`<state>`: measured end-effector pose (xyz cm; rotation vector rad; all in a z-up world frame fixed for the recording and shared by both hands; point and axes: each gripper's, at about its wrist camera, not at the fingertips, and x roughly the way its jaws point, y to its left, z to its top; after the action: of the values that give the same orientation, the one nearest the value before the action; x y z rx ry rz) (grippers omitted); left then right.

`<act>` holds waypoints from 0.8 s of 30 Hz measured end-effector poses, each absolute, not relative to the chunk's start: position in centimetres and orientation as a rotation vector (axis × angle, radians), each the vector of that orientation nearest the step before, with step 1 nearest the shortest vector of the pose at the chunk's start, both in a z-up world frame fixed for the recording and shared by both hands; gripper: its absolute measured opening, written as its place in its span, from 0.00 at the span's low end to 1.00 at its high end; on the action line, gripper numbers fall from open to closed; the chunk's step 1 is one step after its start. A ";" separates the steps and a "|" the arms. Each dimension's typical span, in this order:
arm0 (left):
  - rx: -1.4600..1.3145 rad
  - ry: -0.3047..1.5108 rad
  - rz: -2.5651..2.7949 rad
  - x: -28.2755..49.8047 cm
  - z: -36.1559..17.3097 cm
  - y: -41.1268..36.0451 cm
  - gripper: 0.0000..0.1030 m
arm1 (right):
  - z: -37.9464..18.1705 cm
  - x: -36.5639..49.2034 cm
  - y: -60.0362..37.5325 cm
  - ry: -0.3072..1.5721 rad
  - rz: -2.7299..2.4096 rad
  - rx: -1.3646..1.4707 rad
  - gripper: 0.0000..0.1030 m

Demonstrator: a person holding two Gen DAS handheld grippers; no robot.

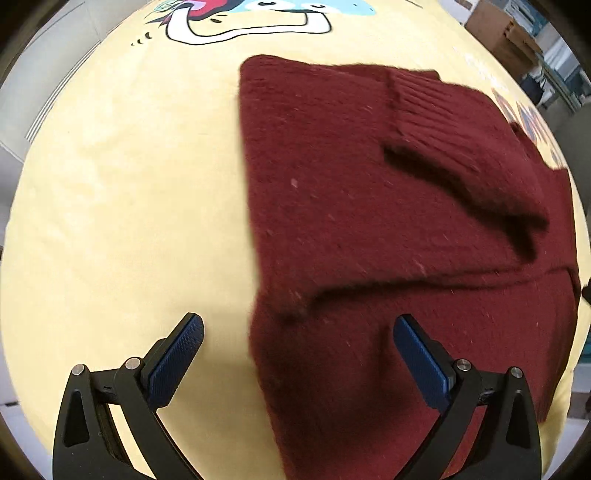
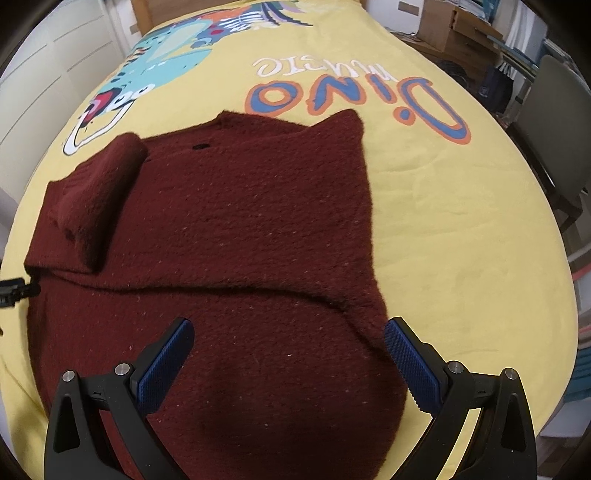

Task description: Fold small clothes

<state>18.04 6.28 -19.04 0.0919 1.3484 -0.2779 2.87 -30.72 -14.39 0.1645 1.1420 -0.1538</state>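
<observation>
A dark red knitted sweater (image 1: 351,221) lies flat on a yellow printed blanket (image 1: 129,203). One sleeve with a ribbed cuff (image 1: 443,122) is folded across its body. My left gripper (image 1: 297,332) is open and empty above the sweater's near left edge. In the right wrist view the sweater (image 2: 240,221) fills the middle, with the folded sleeve (image 2: 99,192) at its left. My right gripper (image 2: 288,339) is open and empty above the sweater's near right part. A fold line crosses the sweater just ahead of both grippers.
The blanket (image 2: 461,240) carries a dinosaur print (image 2: 166,55) and "Dino" lettering (image 2: 351,96). Cardboard boxes (image 2: 454,26) and a chair (image 2: 554,129) stand beyond the right edge. A white cabinet (image 2: 55,66) is at the left. The other gripper's tip (image 2: 14,290) shows at the left.
</observation>
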 end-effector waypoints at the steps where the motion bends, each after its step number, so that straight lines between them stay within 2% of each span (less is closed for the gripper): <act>1: 0.083 1.345 -0.276 18.3 -19.2 6.4 0.98 | -14.5 2.9 -30.4 1.148 -0.149 0.158 0.99; 4: 0.053 1.342 -0.262 19.3 -19.9 6.9 0.97 | -14.8 3.1 -29.7 1.162 -0.137 0.139 0.99; 7: 0.063 1.323 -0.270 19.6 -20.0 6.9 0.89 | -14.9 3.4 -29.0 1.168 -0.133 0.120 0.99; 10: 0.051 1.303 -0.291 19.7 -19.7 6.8 0.65 | -14.7 4.0 -28.1 1.169 -0.129 0.106 0.99; 12: 0.014 1.304 -0.322 19.6 -19.3 6.8 0.40 | -14.2 4.6 -27.3 1.164 -0.115 0.110 0.99; 13: 0.005 1.304 -0.334 19.7 -19.1 7.1 0.32 | -13.7 5.1 -26.9 1.158 -0.098 0.117 0.99; 14: -0.001 1.307 -0.346 19.7 -19.0 7.1 0.19 | -13.2 5.5 -26.3 1.148 -0.079 0.121 0.99; 20: -0.029 1.311 -0.381 19.8 -18.6 7.7 0.12 | -9.3 9.1 -20.8 1.085 0.034 0.027 0.99; 24: -0.038 1.310 -0.377 19.4 -18.4 8.5 0.11 | -7.9 12.0 -16.3 1.053 0.105 -0.054 0.99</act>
<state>19.41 8.49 -18.44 -0.0377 1.3098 -0.3767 11.95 -16.34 -7.88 -0.0542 1.0533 0.1047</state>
